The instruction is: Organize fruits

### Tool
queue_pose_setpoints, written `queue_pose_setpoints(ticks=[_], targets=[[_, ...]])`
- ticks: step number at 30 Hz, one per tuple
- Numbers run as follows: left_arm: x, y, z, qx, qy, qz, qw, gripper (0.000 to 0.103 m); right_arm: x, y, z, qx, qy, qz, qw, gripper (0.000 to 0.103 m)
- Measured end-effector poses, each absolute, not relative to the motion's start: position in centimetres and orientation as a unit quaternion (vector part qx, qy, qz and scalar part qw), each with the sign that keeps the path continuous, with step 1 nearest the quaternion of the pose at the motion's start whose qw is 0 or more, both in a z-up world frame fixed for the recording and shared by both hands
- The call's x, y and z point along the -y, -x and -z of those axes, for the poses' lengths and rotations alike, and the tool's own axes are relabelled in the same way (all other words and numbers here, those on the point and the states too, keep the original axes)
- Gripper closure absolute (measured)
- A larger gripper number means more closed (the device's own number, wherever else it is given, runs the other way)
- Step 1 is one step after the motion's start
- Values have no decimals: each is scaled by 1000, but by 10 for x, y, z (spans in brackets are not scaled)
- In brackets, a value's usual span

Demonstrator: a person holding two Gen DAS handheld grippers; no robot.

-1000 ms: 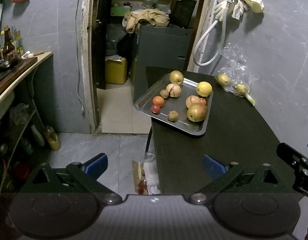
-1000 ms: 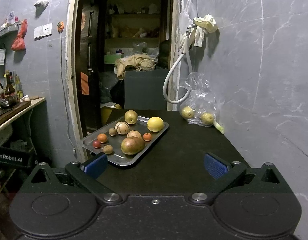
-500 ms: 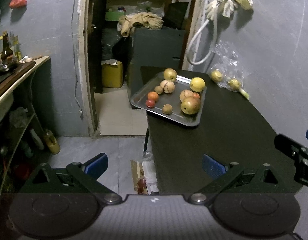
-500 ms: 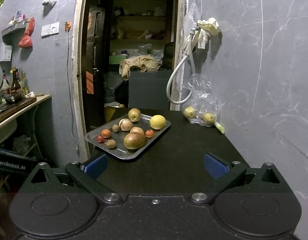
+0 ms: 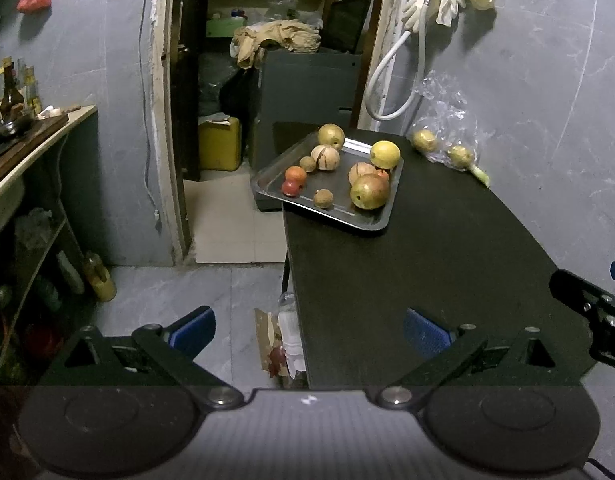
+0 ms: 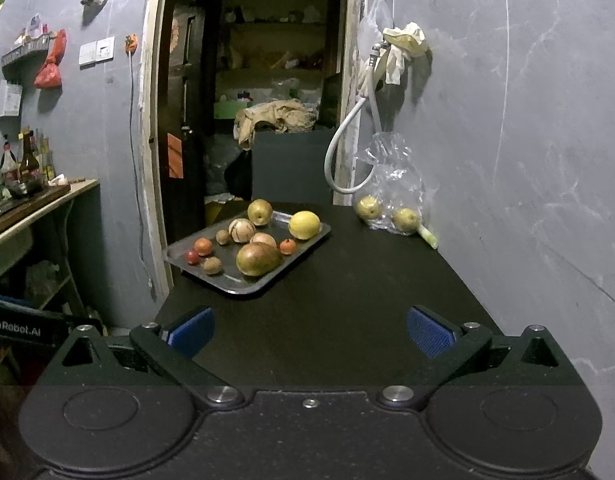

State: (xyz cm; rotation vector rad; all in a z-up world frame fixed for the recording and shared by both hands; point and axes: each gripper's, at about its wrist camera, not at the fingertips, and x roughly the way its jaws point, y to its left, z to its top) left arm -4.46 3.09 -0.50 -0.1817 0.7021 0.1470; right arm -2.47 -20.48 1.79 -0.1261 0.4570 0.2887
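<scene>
From the left wrist, the left gripper (image 5: pixel 309 326) hangs with its jaws spread wide and nothing between them, straddling the near left corner of the black table (image 5: pixel 427 264), so one blue pad sits over the floor and the other over the tabletop. The metal tray (image 5: pixel 371 222) of fruits lies ahead and a little to the right, well apart from the fingertips, with its left end overhanging the table edge. The large mango (image 5: pixel 369 191) is the nearest big piece, at the tray's near right. Farther back against the wall, a clear plastic bag (image 5: pixel 447 136) holds two more pears.

From the right wrist, the right gripper (image 6: pixel 309 330) is likewise fully open and empty, squarely over the table. Here the tray (image 6: pixel 243 286) lies ahead and to the left, the mango (image 6: pixel 258 259) lying with its long axis roughly across the view (a convenient lie for jaws that close sideways). The bag (image 6: pixel 391 184) stands ahead and slightly right, near the wall.

Judging by this, the right gripper has the straighter line to both mango and bag, while the left is better placed for the small fruits at the tray's left end, such as the red one (image 5: pixel 290 188).
</scene>
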Motion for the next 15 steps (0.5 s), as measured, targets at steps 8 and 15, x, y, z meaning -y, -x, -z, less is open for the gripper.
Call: queue_pose_setpoints(ticks=[8, 15], targets=[[-20, 37, 8, -351, 75, -63, 931, 1, 217, 26, -12, -240, 60, -136, 959, 1], [-12, 38, 12, -357, 69, -55, 930, 1, 222, 27, -7, -247, 60, -134, 958, 1]])
